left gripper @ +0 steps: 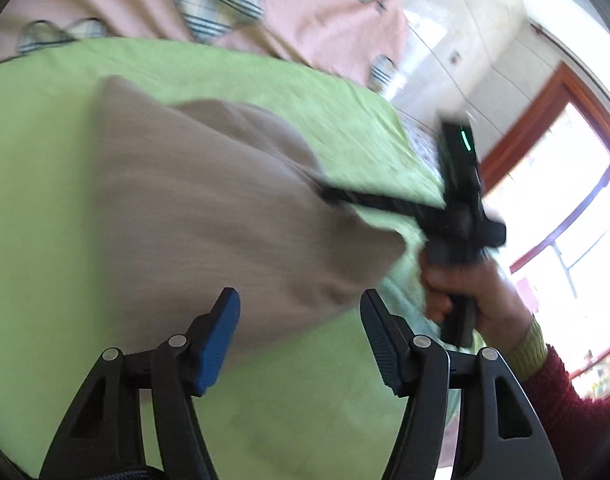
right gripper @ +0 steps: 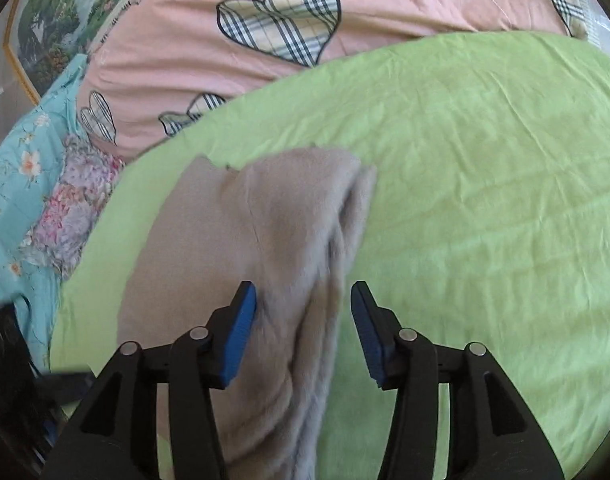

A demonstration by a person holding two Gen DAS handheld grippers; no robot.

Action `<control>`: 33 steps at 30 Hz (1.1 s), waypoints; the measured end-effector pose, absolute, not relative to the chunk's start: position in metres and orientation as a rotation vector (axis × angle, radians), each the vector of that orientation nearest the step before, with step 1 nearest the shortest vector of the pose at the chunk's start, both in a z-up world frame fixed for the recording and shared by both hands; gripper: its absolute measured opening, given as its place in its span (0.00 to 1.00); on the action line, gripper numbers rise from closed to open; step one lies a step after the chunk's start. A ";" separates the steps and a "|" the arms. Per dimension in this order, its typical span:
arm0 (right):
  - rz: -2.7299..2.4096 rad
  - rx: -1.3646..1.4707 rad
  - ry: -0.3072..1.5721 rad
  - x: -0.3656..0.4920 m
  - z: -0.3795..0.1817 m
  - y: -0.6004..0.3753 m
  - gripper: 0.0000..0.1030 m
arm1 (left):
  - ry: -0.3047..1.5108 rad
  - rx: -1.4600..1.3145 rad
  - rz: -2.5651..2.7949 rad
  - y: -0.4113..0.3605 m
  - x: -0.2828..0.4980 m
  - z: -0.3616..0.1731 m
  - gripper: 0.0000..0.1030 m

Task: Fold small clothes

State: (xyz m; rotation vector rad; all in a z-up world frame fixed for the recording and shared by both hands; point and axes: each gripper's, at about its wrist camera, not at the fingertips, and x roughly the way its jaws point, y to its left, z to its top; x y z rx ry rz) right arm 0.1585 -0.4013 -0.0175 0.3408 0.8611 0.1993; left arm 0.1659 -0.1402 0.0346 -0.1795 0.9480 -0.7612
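Right wrist view: beige fleece garment directly ahead of right gripper, folded edge running between blue pads, pads not pressing it. Jaws roughly half open, holding nothing. Garment looks soft, light, floppy, fuzzy nap; likely grips well, sags if lifted by one point. Best hold: doubled edge or corner, both grippers together. Left gripper also parted, empty, garment just beyond its tips. Green sheet underneath, pink heart-print quilt farther ahead.
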 end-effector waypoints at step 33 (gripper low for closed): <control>0.490 0.583 0.843 0.171 -0.011 -0.309 0.28 | 0.998 -0.463 -0.620 -0.009 0.233 0.004 0.42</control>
